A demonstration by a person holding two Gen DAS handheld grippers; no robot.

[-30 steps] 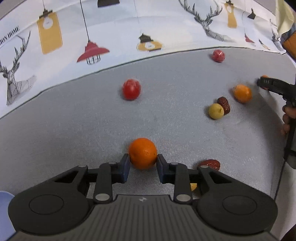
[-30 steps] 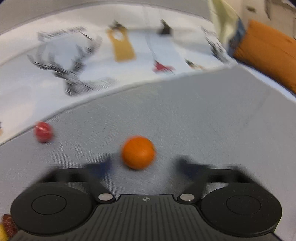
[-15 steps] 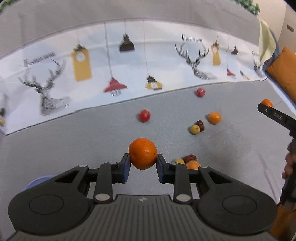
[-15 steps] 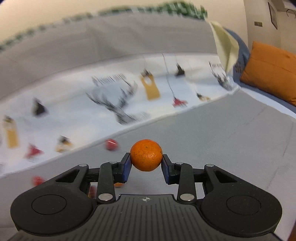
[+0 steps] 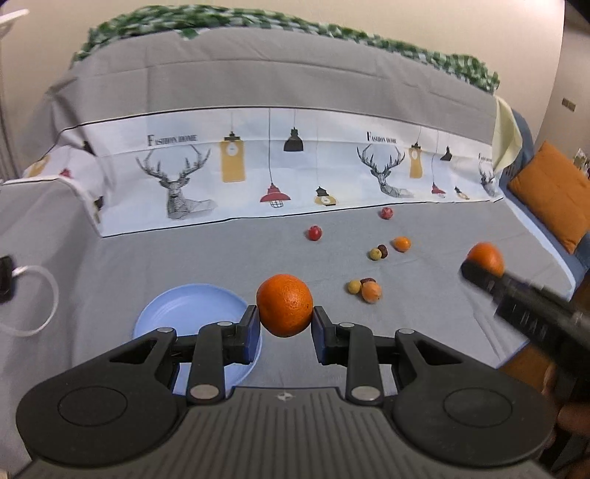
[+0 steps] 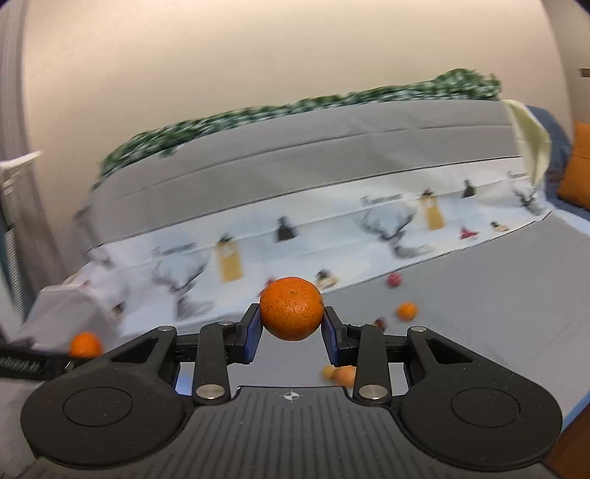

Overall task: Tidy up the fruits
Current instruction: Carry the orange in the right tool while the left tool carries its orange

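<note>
My left gripper (image 5: 284, 324) is shut on an orange (image 5: 284, 305), held above the grey sofa seat beside a light blue plate (image 5: 184, 309). My right gripper (image 6: 291, 326) is shut on a second orange (image 6: 291, 308), lifted clear of the seat; that orange (image 5: 486, 258) also shows at the right of the left wrist view. In the right wrist view the left gripper's orange (image 6: 85, 344) appears at the far left. Loose on the seat lie two red fruits (image 5: 314, 233), a small orange fruit (image 5: 401, 243), a yellow fruit with a dark date (image 5: 375, 254), and a cluster (image 5: 370, 292).
A printed cloth with deer and lamps (image 5: 258, 173) covers the sofa back. An orange cushion (image 5: 556, 195) sits at the right end. A white cable (image 5: 37, 294) loops on the left of the seat. A green and white blanket (image 5: 258, 22) lies along the top.
Both grippers have risen and pulled back from the seat, each carrying its orange. The blue plate has come into the left wrist view. The right gripper closed on its orange during this second.
</note>
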